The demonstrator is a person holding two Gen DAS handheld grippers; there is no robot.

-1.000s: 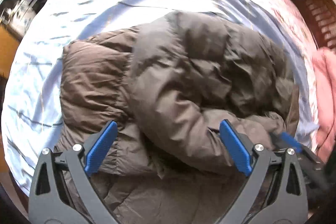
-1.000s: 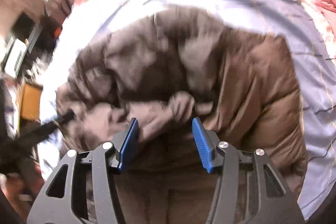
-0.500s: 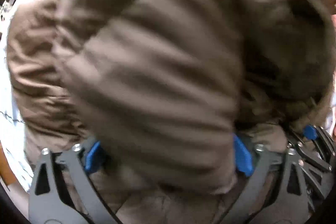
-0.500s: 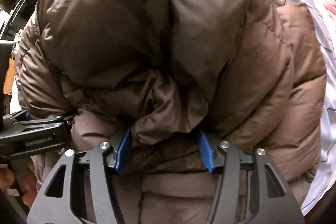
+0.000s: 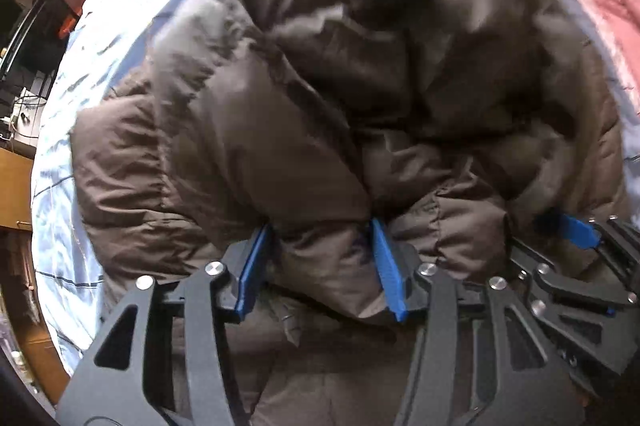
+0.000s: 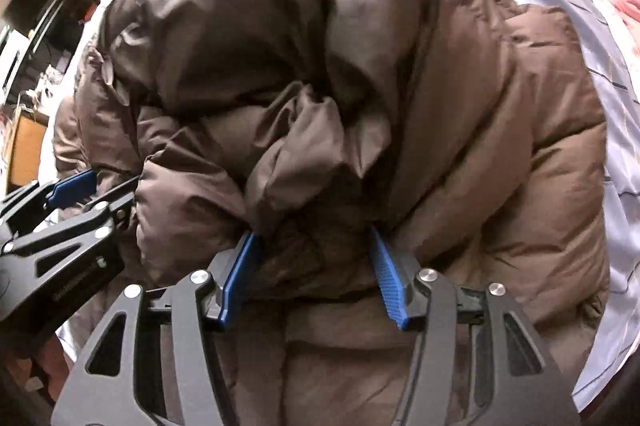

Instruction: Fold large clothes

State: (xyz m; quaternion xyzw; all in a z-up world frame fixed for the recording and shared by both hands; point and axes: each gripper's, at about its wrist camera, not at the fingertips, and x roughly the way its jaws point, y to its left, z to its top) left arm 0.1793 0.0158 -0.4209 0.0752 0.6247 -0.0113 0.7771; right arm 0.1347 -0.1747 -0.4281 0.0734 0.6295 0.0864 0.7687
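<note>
Bed (image 5: 60, 186) with pale blue sheet; brown puffer jacket (image 5: 280, 106) bunched on it. Left hand-held gripper (image 5: 320, 258) closing on a padded fold, right hand-held gripper (image 6: 316, 274) pinching another. Soft, bulky, slippery; grab thick seams.

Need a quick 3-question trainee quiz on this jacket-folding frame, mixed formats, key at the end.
1. True or false: the brown puffer jacket lies on a light blue sheet.
2. What sits between the blue pads of the left gripper? A) bare sheet B) a puffy fold of the jacket C) nothing
3. In the right wrist view, on which side of the picture does the other gripper show, relative to the right gripper?

Key: 1 true; 2 B, with the jaws closing on it; 3 the left side.
</note>
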